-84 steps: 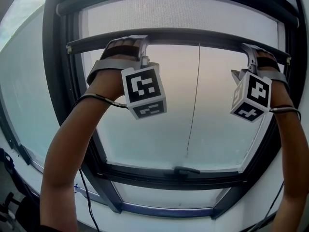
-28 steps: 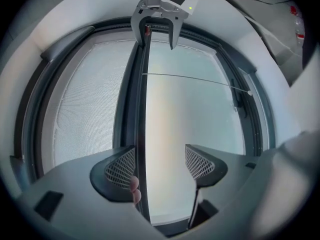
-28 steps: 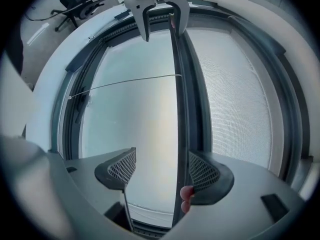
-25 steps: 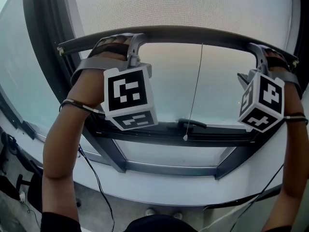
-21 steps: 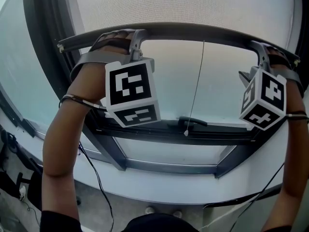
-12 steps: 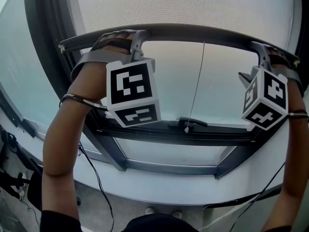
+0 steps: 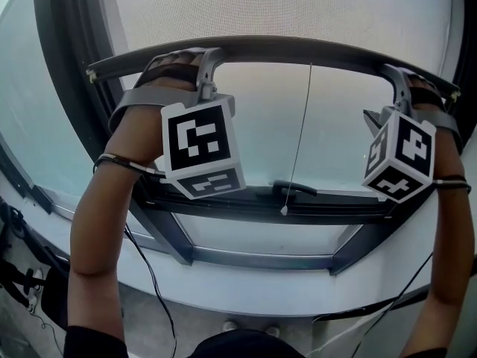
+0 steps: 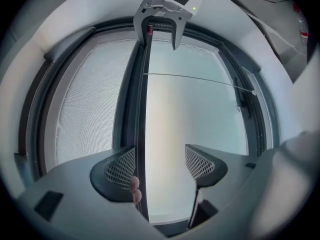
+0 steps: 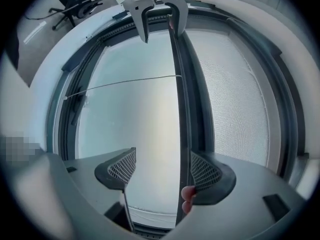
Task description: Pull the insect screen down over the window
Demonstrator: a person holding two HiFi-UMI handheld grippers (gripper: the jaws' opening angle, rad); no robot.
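The slim dark bottom rail [image 7: 298,48] of the pale grey mesh insect screen [image 7: 283,6] runs side to side across the dark-framed window [image 7: 67,88]. It sits well above the frame's lower edge, with bare glass [image 7: 261,133] showing below it. The left tongs [image 8: 160,166], near the rail's left end, and the right tongs [image 9: 165,169], near its right end, each stand with jaws apart. The rail passes between the jaws and lies only against the mesh-side one, unclamped. The coming pull is judged to run straight down, across the rail's long axis, shared evenly by both hands.
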